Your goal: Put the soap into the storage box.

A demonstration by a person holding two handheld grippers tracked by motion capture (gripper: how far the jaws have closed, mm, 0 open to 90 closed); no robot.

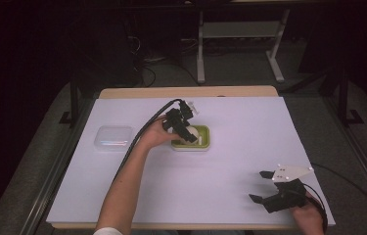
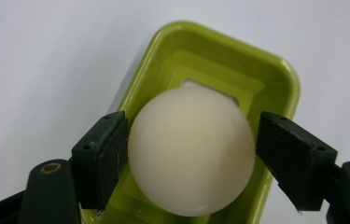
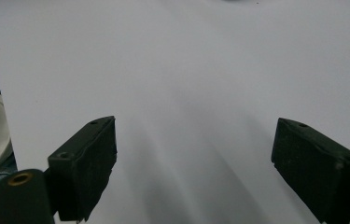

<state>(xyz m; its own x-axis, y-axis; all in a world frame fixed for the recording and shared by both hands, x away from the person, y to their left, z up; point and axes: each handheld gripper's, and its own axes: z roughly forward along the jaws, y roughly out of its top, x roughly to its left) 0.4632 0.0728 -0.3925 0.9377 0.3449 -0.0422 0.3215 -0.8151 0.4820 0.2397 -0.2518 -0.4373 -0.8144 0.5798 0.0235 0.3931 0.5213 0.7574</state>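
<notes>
- Where the left gripper (image 1: 187,128) is seen at the centre of the high view, its jaws are set around a white ball (image 2: 191,149) over a green tray (image 2: 275,74).
- One jaw is pressed to the ball's side; at the other, contact cannot be told.
- The right gripper (image 1: 264,187) is held at the lower right, jaws wide apart over the bare white worktop (image 1: 249,127).
- A clear lidded box (image 1: 113,138) is seen left of the tray.
</notes>
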